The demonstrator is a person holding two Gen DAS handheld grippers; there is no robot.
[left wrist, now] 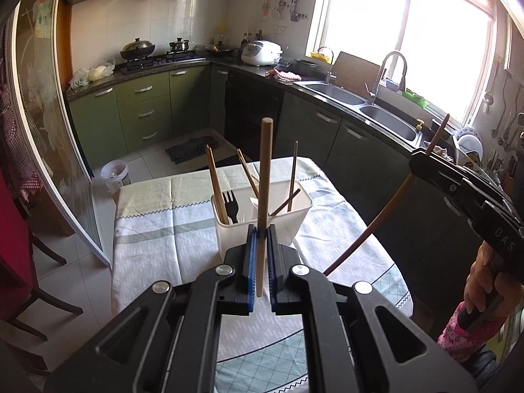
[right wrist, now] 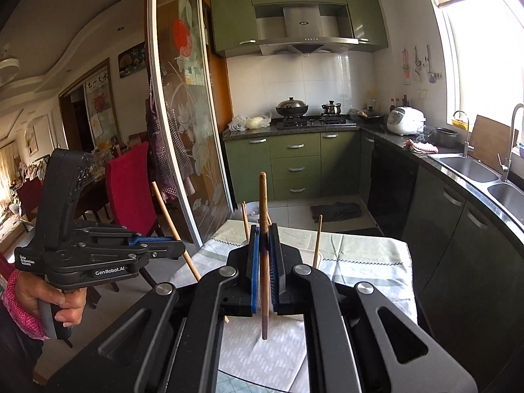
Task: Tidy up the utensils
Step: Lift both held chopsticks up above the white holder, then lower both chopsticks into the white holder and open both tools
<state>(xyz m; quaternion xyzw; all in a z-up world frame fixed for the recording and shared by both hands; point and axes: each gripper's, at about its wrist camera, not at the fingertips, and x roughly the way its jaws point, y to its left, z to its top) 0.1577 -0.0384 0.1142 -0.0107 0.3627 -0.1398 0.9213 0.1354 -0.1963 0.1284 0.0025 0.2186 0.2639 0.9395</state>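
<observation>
looking from the left wrist, the white utensil holder (left wrist: 262,209) on the clothed table (left wrist: 157,229) already has several chopsticks, a black fork (left wrist: 230,201) and something pale in it — so the sorting looks well along. the left gripper (left wrist: 261,239) is clamped on a light wooden chopstick (left wrist: 264,177), which stands nearly upright between the blue pads, its top above the holder's rim and the holder just beyond it. off to the right, the right gripper (left wrist: 422,159) pinches a darker chopstick (left wrist: 380,216) that hangs down toward the table, well apart from the holder. what seems left is to drop both sticks in.

from the right wrist, the right gripper (right wrist: 263,242) is closed on the darker chopstick (right wrist: 264,252), held near upright through the pads. only the tips of chopsticks in the holder show behind the fingers; the holder itself is mostly hidden. the left gripper (right wrist: 183,245) sits to the left, shut on its light chopstick (right wrist: 167,211), tilted — beside the table edge.
</observation>
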